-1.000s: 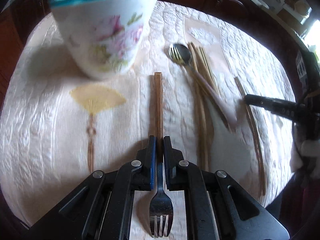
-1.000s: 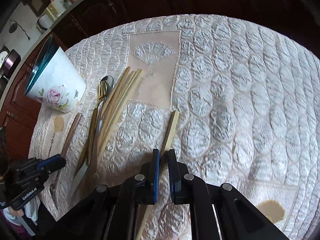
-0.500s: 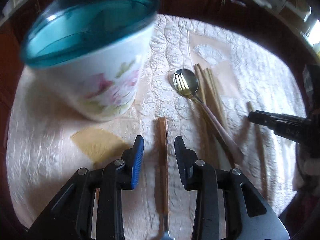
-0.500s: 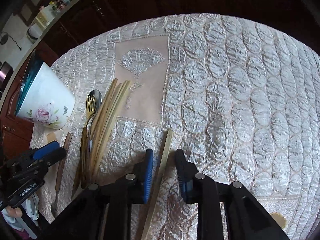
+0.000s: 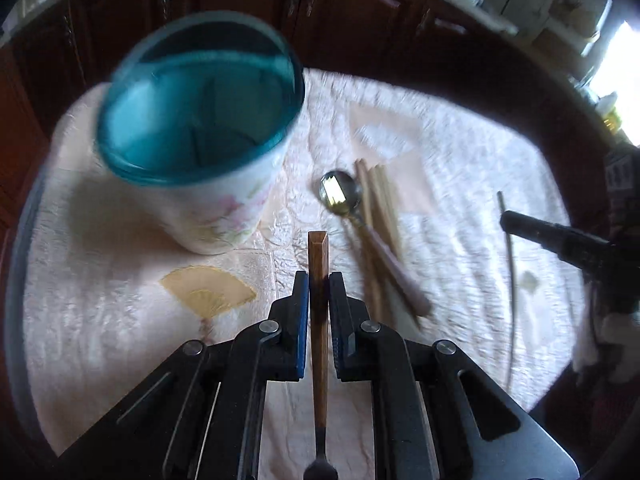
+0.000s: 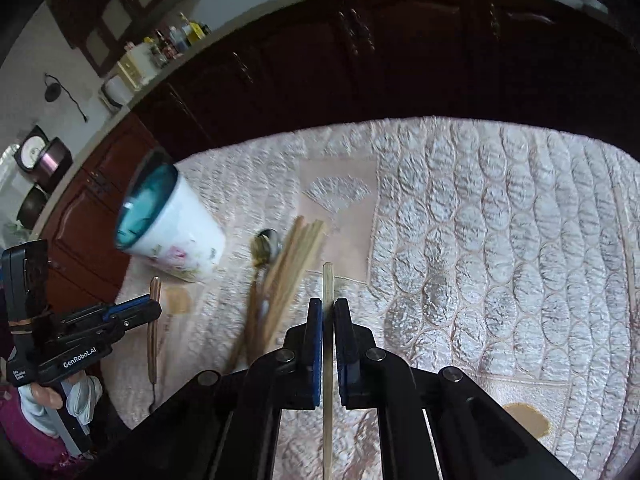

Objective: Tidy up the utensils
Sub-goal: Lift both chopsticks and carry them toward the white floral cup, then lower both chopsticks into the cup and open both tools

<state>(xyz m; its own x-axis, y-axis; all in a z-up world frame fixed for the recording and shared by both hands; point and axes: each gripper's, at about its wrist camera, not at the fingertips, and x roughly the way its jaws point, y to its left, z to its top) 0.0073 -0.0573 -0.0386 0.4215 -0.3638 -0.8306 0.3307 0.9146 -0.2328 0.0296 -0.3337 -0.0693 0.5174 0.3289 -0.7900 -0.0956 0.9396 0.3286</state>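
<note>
My left gripper [image 5: 319, 280] is closing its jaws on the wooden handle of a fork [image 5: 319, 248], which is lifted off the cloth with its tines hanging toward me. Just ahead to the left stands a white floral cup [image 5: 224, 204] with a teal inside. My right gripper [image 6: 328, 306] is shut on a single pale chopstick [image 6: 328, 280], also raised. Between the two grippers a gold spoon [image 5: 340, 194] and several chopsticks [image 5: 380, 208] lie on the table. The right wrist view shows the left gripper [image 6: 148, 308] with the fork [image 6: 154, 332].
A quilted cream tablecloth [image 6: 500, 240] covers the table. Dark wooden cabinets [image 6: 360, 60] run behind the far edge. A gloved hand [image 6: 52, 396] holds the left gripper at the near left. The cloth to the right of the chopstick holds nothing.
Both grippers opened briefly, then shut again on the fork handle and the chopstick. Both have risen, so the cup's open top now shows from above.
</note>
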